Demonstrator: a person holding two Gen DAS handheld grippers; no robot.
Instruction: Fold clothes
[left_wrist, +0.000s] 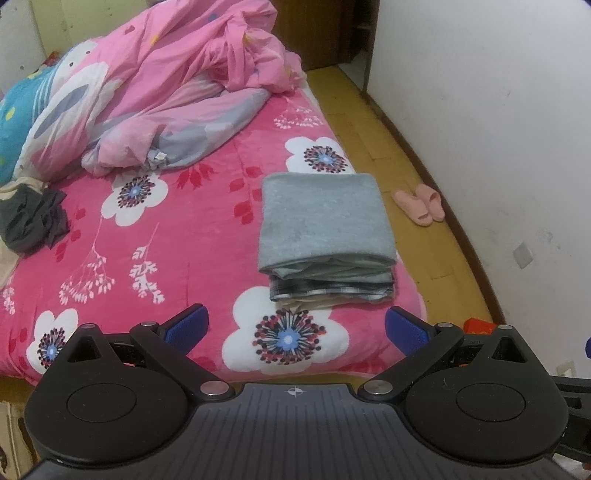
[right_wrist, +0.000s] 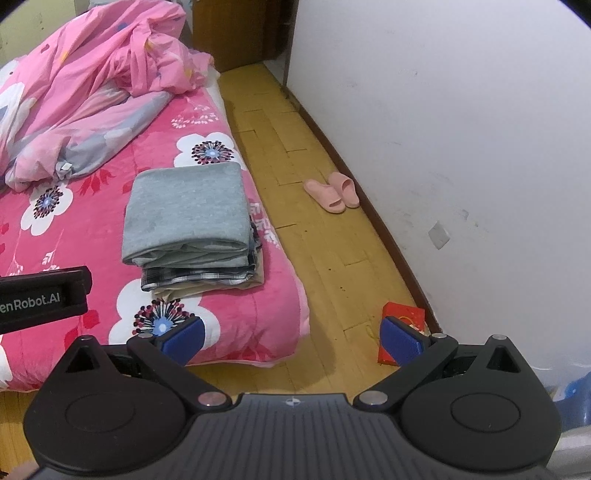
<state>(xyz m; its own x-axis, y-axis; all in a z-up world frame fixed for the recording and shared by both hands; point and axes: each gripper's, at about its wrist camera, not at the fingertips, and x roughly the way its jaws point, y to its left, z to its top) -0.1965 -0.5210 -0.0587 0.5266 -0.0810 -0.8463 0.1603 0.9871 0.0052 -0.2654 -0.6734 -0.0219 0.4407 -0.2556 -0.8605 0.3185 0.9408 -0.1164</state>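
A stack of folded clothes (left_wrist: 325, 236) sits near the right edge of a pink floral bedspread (left_wrist: 155, 236), a grey garment (left_wrist: 323, 218) on top, a plaid piece (left_wrist: 328, 288) and a beige one (left_wrist: 295, 303) showing beneath at the near edge. In the left wrist view the stack lies at centre frame, above and between the blue pads of the left gripper (left_wrist: 295, 326), whose jaws stand wide apart and hold nothing. In the right wrist view the same stack (right_wrist: 192, 229) appears left of centre, up and to the left of the right gripper (right_wrist: 291, 338), also spread wide and empty, hanging over the bed's corner and the yellow wooden floor (right_wrist: 321, 258).

Only thin edges of the lower layers show, so the number of garments in the stack cannot be told. A dark crumpled garment (left_wrist: 33, 221) lies at the left edge of the left wrist view, partly cut off, on something beige.

A rumpled pink quilt (left_wrist: 177, 85) fills the upper left of the bed, with a blue patterned pillow (left_wrist: 18, 122) at the far left. Pink slippers (right_wrist: 332, 192) rest on the floor near the white wall (right_wrist: 461, 129), and a red packet (right_wrist: 400, 321) lies lower right, partly behind the right pad. A black bar printed "enRobot.AI" (right_wrist: 44, 297) enters from the left edge of the right wrist view.
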